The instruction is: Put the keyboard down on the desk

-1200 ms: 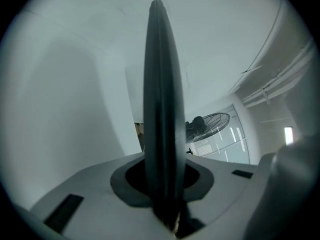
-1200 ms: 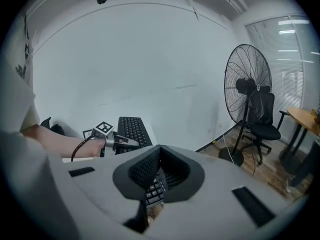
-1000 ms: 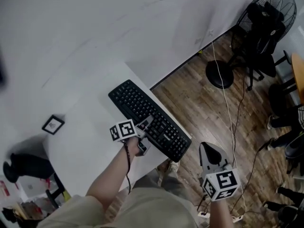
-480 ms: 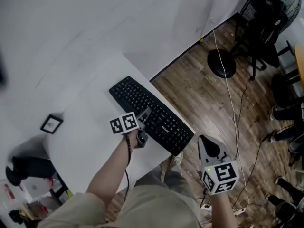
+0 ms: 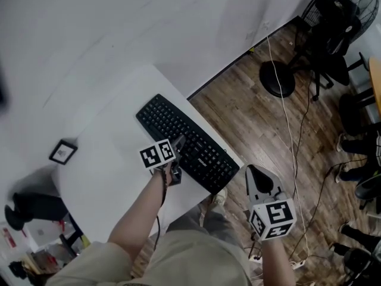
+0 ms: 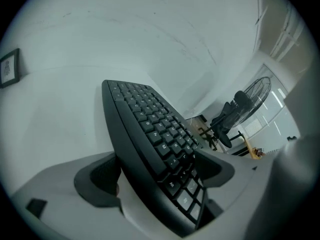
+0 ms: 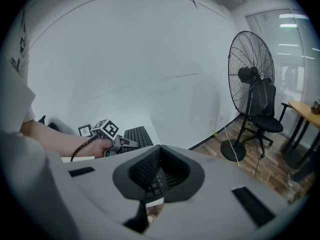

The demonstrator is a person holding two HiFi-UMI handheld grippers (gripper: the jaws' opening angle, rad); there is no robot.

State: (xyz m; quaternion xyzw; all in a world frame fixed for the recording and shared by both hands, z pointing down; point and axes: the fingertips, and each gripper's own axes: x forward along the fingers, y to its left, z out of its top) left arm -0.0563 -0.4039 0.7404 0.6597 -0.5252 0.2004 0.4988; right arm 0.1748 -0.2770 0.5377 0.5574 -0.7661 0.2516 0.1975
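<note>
The black keyboard (image 5: 161,118) lies flat and slantwise on the white desk (image 5: 113,159), its right end near the desk's edge. My left gripper (image 5: 177,146) is at the keyboard's near long edge. In the left gripper view its jaws are opening, and the keyboard (image 6: 145,119) runs between them with the left gripper (image 6: 157,176) spread wide around it. My right gripper (image 5: 257,174) hangs off the desk over the wooden floor, shut and empty. In its own view the right gripper (image 7: 159,148) points toward the keyboard (image 7: 137,135).
A small framed picture (image 5: 62,152) lies at the desk's far left. A standing fan (image 5: 333,16) and dark chairs (image 5: 357,124) are on the wood floor at the right. A white cable (image 5: 292,142) trails along that floor. The white wall (image 5: 149,28) is behind the desk.
The left gripper's jaws have spread apart around the keyboard's near edge. The keyboard stays in place on the desk. The right gripper has barely moved.
</note>
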